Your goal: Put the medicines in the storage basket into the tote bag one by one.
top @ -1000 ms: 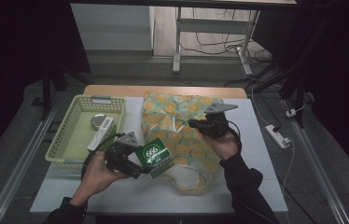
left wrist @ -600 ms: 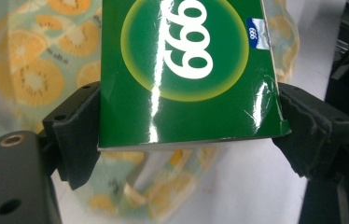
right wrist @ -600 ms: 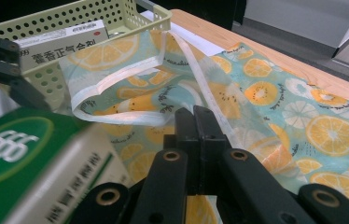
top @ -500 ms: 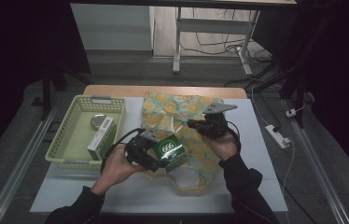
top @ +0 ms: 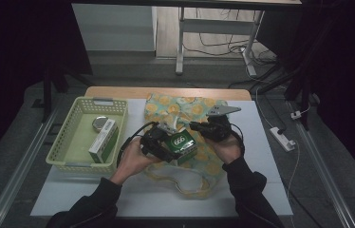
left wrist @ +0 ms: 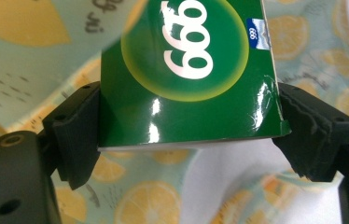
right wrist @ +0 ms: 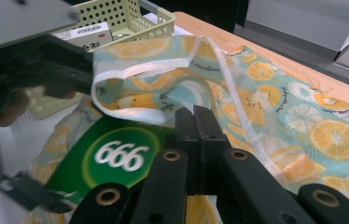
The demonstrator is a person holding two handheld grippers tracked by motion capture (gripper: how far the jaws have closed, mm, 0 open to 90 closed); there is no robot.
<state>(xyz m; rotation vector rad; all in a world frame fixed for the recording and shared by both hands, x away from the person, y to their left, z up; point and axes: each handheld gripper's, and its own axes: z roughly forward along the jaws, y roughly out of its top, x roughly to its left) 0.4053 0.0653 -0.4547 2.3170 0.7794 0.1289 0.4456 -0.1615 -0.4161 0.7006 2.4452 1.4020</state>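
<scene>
Now a green box is going into a lemon-print bag.

Near the middle of the high view, the left tool [top: 168, 145] is gripping the green box [top: 183, 142] across its two narrow edges, jaws standing wide and pressing both sides, and holding it just at the mouth of the lemon-print bag [top: 192, 107], which is lying on the surface [top: 261, 190]. The right tool [top: 203, 128], at centre right, is pinching the bag's white-trimmed rim [right wrist: 130, 112] with jaws fully together, lifting the mouth open. The box is looking light, stiff and glossy, so probably slippery; gripping its edges seems wise. The bag is soft and floppy, best taken by the hem. At the left, a yellow basket [top: 66, 142] is holding another carton [top: 103, 140].
</scene>
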